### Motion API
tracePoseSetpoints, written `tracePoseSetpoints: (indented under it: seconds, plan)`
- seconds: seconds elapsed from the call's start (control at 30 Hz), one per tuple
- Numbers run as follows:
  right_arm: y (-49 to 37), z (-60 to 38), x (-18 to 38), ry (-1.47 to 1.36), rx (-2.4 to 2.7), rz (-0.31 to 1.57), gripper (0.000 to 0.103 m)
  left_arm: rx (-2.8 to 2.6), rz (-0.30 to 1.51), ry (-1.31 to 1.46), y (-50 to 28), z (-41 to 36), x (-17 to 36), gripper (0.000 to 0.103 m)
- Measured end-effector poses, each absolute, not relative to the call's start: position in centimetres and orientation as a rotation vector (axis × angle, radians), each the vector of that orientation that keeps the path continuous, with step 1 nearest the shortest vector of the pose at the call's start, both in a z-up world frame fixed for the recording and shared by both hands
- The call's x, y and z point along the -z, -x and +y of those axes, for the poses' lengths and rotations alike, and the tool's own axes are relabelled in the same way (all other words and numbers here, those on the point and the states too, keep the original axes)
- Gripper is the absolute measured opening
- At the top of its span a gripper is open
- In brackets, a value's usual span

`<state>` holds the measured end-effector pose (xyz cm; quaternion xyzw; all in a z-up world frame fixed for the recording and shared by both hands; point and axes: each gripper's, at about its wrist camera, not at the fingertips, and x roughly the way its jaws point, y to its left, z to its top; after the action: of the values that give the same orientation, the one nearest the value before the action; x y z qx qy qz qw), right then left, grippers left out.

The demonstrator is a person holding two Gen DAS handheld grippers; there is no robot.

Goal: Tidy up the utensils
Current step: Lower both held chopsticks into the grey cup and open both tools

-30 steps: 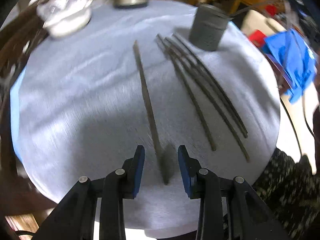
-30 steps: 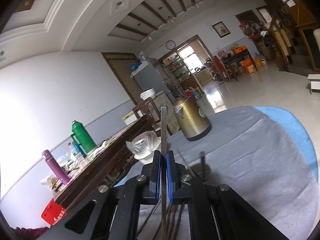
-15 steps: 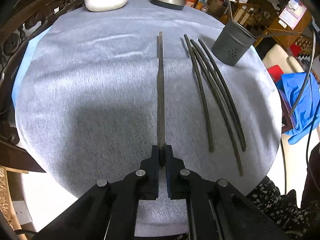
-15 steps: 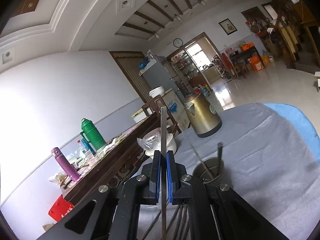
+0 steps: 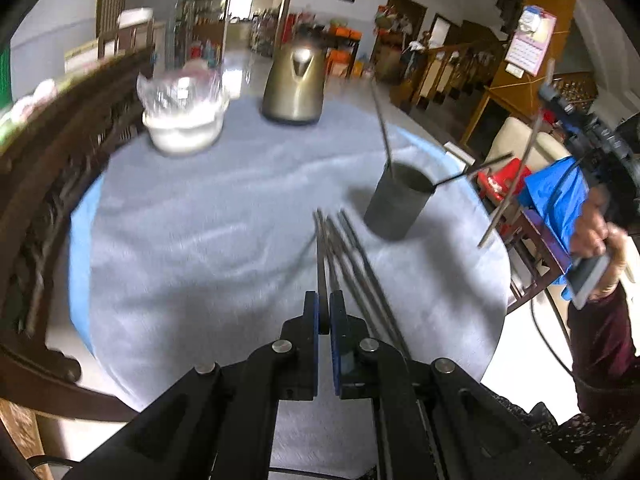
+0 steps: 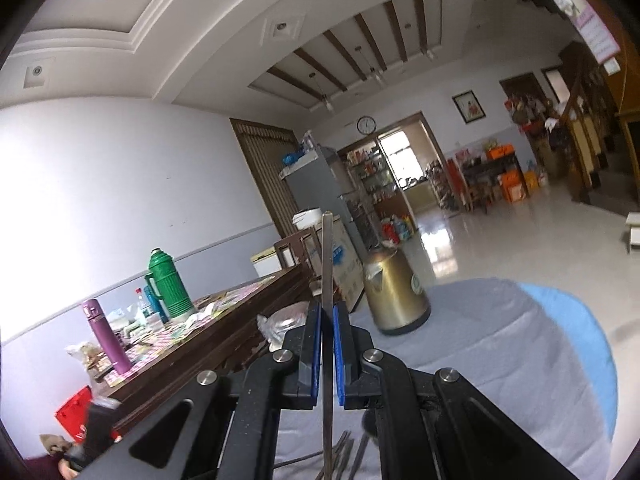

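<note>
While the left wrist view looks down across a round table under a soft grey cloth, the left hand-held gripper sits at bottom centre, blue pads pressed shut on the near end of one dark, slender chopstick that runs straight away from it.
- Loose chopsticks: thin dark rods, lying on the cloth just right of the held one, fanning toward the holder.
- Utensil holder: dark grey cylinder, matte, upright, far right of the gripper; two thin sticks lean out of its mouth.
- Kettle: brass-coloured metal, glossy, at the far edge.
- White bowl: round, covered in crinkled clear plastic, far left.
- Person's hand: at right edge, beside the table; blurred.

Right wrist view, aimed level across the room:
- Right hand-held gripper: blue pads closed on a thin flat grey utensil standing upright between them, extending above and below.
- Same kettle just right beyond it, on the grey cloth.
- Green flask and purple bottle: smooth cylinders on a cluttered brown side table at left.
</note>
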<state>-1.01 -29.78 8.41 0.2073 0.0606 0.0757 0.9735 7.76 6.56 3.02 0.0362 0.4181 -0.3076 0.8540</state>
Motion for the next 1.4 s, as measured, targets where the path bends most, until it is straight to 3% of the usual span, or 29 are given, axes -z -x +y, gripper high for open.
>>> tracePoseSetpoints:
  seconds: [0.43, 0.73, 1.03, 1.4]
  plan:
    - [-0.1, -30.3, -8.2, -0.447, -0.127, 0.127, 0.006, 0.594, 0.643, -0.004, -12.6, 4.0, -8.2, 0.005]
    - [-0.1, -30.3, -7.9, -0.453, -0.131, 0.129, 0.006, 0.566, 0.528, 0.091, -15.7, 2.4, -8.2, 0.005]
    - [-0.4, -30.4, -7.9, -0.452, -0.130, 0.121, 0.006, 0.560, 0.462, 0.122, -15.1, 2.0, -8.2, 0.005]
    - [-3.0, -30.2, -8.8, -0.415, -0.082, 0.081, 0.006, 0.630, 0.461, 0.128, -14.8, 1.9, -12.4, 0.005]
